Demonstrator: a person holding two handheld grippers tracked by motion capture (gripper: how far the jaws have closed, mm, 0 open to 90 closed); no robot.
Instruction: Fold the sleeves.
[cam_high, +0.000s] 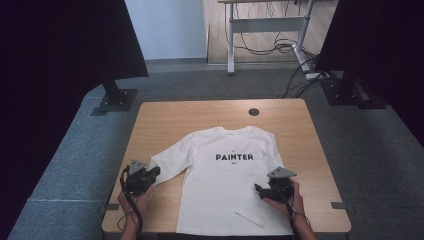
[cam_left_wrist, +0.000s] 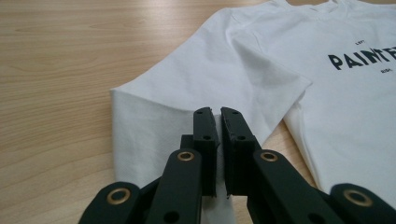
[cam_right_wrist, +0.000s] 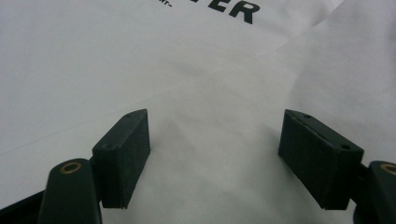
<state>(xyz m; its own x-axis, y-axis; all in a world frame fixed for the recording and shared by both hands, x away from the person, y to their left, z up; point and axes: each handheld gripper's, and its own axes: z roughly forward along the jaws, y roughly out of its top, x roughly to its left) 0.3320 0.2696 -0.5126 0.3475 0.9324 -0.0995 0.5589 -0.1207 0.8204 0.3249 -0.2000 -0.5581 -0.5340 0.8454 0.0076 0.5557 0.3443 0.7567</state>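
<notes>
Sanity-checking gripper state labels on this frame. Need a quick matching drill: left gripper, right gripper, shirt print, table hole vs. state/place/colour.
Column one:
1. left gripper
2. right gripper
3. PAINTER print
4. round hole

Column two:
A. black, on the chest of the white shirt
B. fingers wide apart above the shirt body
C. in the table, beyond the collar
D. fingers nearly together at the sleeve; whether they pinch cloth is unclear

Pairs: 1-D, 2-B, 3-A, 4-C
</notes>
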